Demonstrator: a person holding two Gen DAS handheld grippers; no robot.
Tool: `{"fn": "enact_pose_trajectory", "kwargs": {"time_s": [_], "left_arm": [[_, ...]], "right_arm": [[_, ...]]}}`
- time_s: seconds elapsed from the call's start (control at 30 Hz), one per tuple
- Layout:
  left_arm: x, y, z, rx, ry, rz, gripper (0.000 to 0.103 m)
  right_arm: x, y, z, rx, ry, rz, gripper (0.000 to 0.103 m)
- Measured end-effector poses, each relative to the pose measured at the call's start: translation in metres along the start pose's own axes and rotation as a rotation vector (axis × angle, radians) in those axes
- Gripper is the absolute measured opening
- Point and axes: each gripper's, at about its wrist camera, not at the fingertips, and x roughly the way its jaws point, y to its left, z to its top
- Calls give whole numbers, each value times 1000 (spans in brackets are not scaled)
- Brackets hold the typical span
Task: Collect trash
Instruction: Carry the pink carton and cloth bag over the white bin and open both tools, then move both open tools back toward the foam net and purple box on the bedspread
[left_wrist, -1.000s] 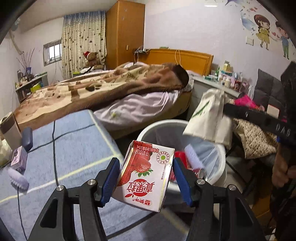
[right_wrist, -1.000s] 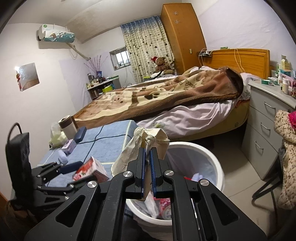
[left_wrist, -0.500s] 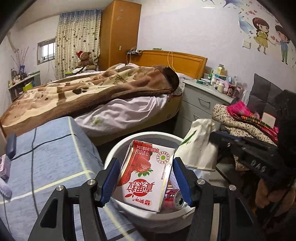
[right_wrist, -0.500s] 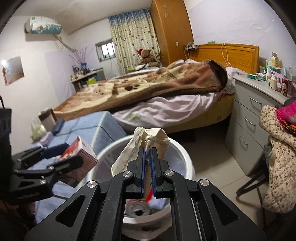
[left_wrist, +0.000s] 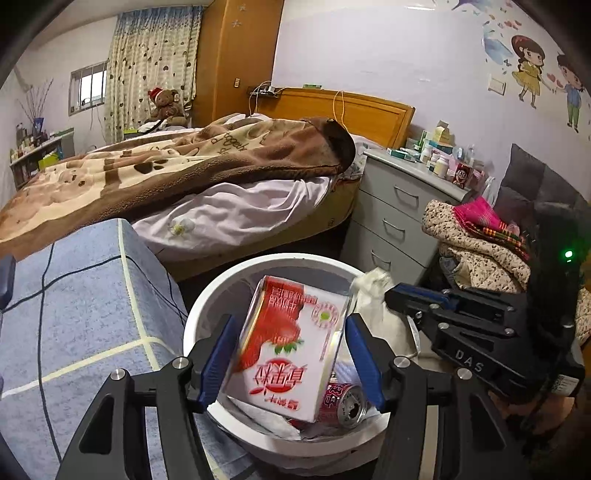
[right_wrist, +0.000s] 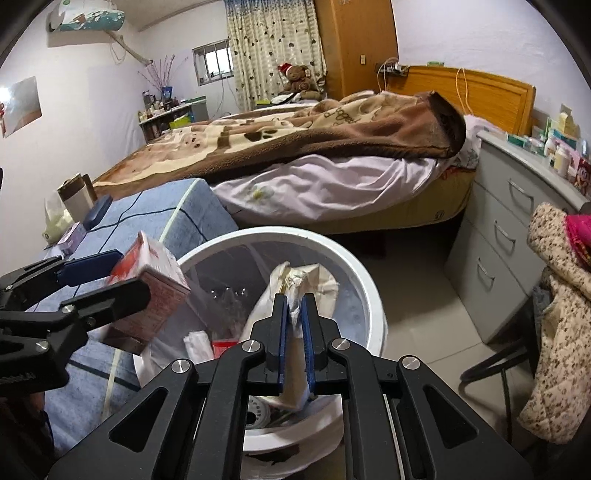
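Observation:
A red-and-white strawberry drink carton (left_wrist: 291, 350) sits between the blue pads of my left gripper (left_wrist: 291, 321), tilted and blurred, over the white trash bin (left_wrist: 207, 306). A red can (left_wrist: 343, 404) and crumpled paper lie inside the bin. In the right wrist view my right gripper (right_wrist: 294, 299) hangs over the same bin (right_wrist: 354, 266). Its jaws are opening a little, with a crumpled whitish bag (right_wrist: 295, 277) still pinched between the pads. The carton (right_wrist: 151, 280) and left gripper (right_wrist: 131, 271) show at the left there. The right gripper (left_wrist: 391, 295) reaches in from the right in the left wrist view.
A blue checked cover (left_wrist: 85, 314) borders the bin on the left, with a cup (right_wrist: 74, 195) and a dark case (right_wrist: 98, 216) on it. The bed lies behind. Grey drawers (left_wrist: 391, 206) and a chair heaped with clothes (left_wrist: 480, 240) stand to the right.
Both grippers have moved over the bin and come lower. The carton now tilts between the left pads. The gap between the right pads has widened slightly around the bag.

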Motion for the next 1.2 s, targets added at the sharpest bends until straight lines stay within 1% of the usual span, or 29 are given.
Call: {"fn": "enact_pose_trajectory", "kwargs": {"time_s": [0.03,0.07,0.1,0.13,0.2,0.3,0.4,0.53,0.63,0.8,1.03,1.2], "left_arm": [[-1,2,0,-7,-1,2,63],[-1,4,0,-11,-4,7,66],[-3,6,0,-18,-9,12,66],[-3,10,0,-26,-10,14,66],[-5,15,-1,-41,-10,12,66],[-10,21,-3,-48,-17,33,66],[-17,28,-5,-63,-25,45,66],[-32,37,-7,-66,-42,86,66],[-44,45,-9,-84,-56,96,66],[-65,64,-16,-102,-75,157,66],[-96,107,-32,-195,-93,255,66],[-119,148,-48,-269,-104,338,66]], "right_arm": [[0,0,0,6,3,1,18],[1,0,0,10,3,-1,33],[0,-1,-1,15,0,-4,42],[0,-1,-1,17,-2,-5,56],[-1,0,-1,24,-5,3,57],[-2,3,-1,29,-17,2,57],[-4,6,1,35,-27,20,57],[-6,17,3,12,-41,25,57],[-8,25,5,-4,-59,33,57],[-9,40,10,-9,-76,63,57],[-4,69,15,-30,-91,126,57],[6,92,19,-51,-90,167,57]]}}
